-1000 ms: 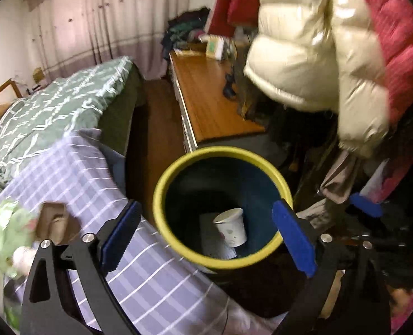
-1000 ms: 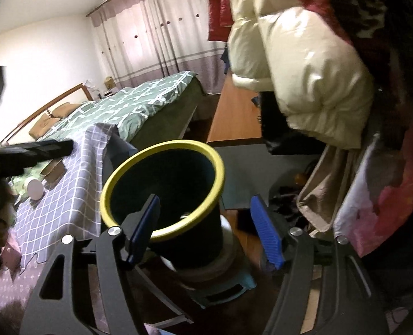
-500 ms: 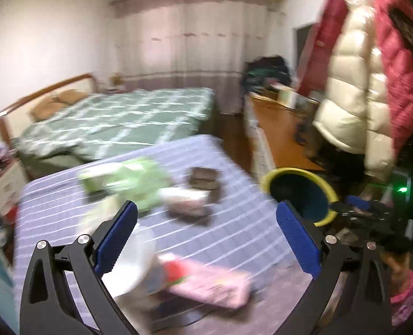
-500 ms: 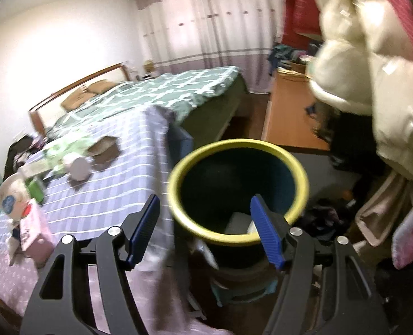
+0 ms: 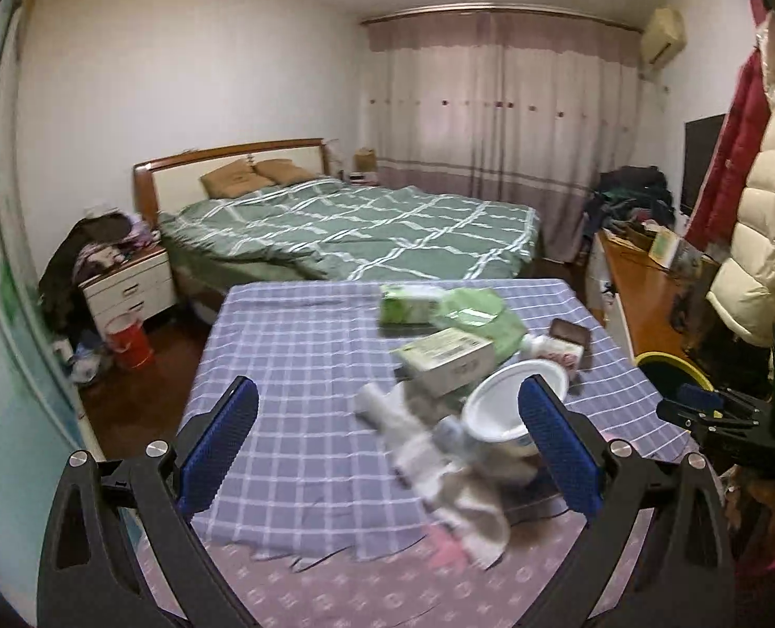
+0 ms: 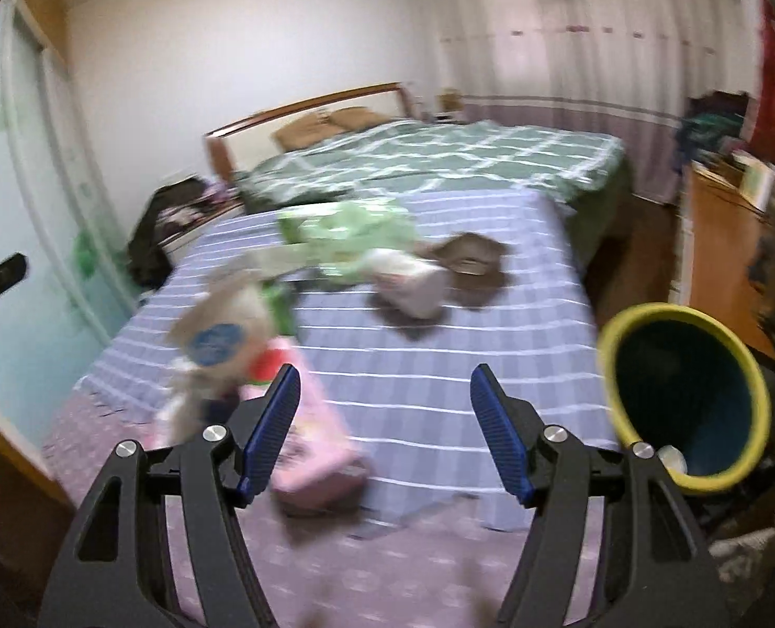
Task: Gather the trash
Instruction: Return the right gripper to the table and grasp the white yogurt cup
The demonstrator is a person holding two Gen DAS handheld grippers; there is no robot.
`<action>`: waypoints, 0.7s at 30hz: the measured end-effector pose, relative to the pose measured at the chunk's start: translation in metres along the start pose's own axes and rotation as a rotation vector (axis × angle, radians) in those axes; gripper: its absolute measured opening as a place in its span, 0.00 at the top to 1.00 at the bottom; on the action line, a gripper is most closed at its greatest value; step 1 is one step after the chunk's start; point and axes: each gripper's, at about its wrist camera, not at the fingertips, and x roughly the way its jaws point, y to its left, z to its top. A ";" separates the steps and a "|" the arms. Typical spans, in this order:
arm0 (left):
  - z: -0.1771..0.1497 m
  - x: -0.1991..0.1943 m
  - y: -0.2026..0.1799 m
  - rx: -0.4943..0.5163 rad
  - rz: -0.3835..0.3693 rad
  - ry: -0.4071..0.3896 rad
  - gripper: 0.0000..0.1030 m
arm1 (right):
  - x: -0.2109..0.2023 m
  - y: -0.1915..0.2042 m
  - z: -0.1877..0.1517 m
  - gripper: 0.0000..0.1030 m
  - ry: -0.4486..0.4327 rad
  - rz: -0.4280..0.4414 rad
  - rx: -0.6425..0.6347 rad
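Note:
My left gripper [image 5: 392, 445] is open and empty above the near part of a table under a purple checked cloth [image 5: 293, 345]. Trash lies on the cloth's right half: a white paper bowl [image 5: 513, 403], crumpled white paper [image 5: 439, 466], a white box with a green label [image 5: 447, 358] and a green bag [image 5: 476, 314]. My right gripper [image 6: 387, 439] is also open and empty over the cloth's near edge, with a pink pack [image 6: 309, 450] just left of it. The dark bin with a yellow rim [image 6: 685, 397] stands to its right and holds a paper cup [image 6: 672, 458].
A bed with a green checked cover [image 5: 366, 230] lies beyond the table. A wooden desk [image 5: 643, 288] and hanging puffer jackets [image 5: 764, 240] fill the right side. A nightstand [image 5: 131, 288] and a red bucket [image 5: 128, 340] stand at the left. The right view is blurred.
Both views have swung left from the bin to the table. The bin, once centred between the fingers, now sits at the right edge. Both grippers have stayed open and empty.

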 end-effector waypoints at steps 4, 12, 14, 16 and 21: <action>-0.012 -0.005 0.014 -0.013 0.039 0.014 0.05 | 0.010 0.041 0.006 0.37 0.007 0.087 -0.087; -0.019 -0.006 0.022 -0.031 0.042 0.019 0.05 | 0.052 0.092 0.015 0.37 0.056 0.134 -0.262; -0.020 -0.006 0.021 -0.029 0.038 0.024 0.05 | 0.064 0.095 0.018 0.37 0.077 0.152 -0.282; -0.020 -0.005 0.020 -0.027 0.034 0.029 0.05 | 0.075 0.099 0.020 0.32 0.095 0.148 -0.311; -0.019 0.001 0.015 -0.031 0.016 0.041 0.05 | 0.092 0.101 0.025 0.23 0.108 0.138 -0.376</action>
